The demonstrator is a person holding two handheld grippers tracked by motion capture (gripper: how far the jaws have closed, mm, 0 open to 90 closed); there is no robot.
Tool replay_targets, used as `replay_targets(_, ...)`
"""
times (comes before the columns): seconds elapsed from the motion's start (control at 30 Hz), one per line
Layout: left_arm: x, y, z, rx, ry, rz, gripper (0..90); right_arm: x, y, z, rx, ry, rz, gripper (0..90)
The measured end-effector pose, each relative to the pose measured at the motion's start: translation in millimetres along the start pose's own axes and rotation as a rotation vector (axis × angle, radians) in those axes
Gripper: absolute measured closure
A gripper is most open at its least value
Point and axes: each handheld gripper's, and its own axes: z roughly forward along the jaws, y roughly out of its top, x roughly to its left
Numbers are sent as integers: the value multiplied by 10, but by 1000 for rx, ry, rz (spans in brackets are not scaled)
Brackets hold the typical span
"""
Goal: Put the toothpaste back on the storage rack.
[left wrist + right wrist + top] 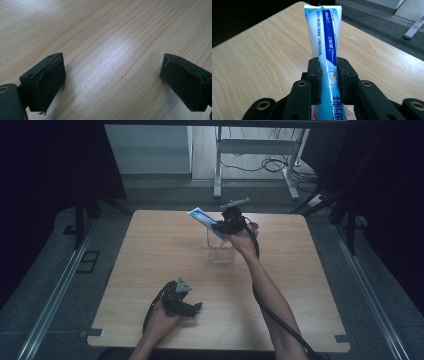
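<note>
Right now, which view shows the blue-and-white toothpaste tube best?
Right gripper view: the blue-and-white toothpaste tube runs up the frame's centre, print visible, clamped in the right gripper. The high view has it small and tilted above a clear glass cup. The left gripper view looks at bare tabletop.

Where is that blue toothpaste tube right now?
The toothpaste tube is clamped in the right claw, held in the air just above the clear glass cup near the table's far middle in the high view.

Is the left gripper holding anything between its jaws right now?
No, the left gripper has its jaws wide apart, with only the bare wooden table between them.
</note>
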Motion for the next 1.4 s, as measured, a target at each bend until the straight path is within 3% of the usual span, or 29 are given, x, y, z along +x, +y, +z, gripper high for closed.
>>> replay_targets(0.2,0,0,0,0,0,0,63,-6,-9,5,3,4,-27,729)
replay_targets(0.97,-1,0,0,0,0,-1,63,-53,-50,11,22,32,-36,721)
replay_targets(1.2,-1,0,0,0,0,-1,63,-5,-26,5,34,-1,-124,736)
replay_targets(1.4,-1,0,1,-2,2,-1,63,-43,-31,8,19,-1,-116,738)
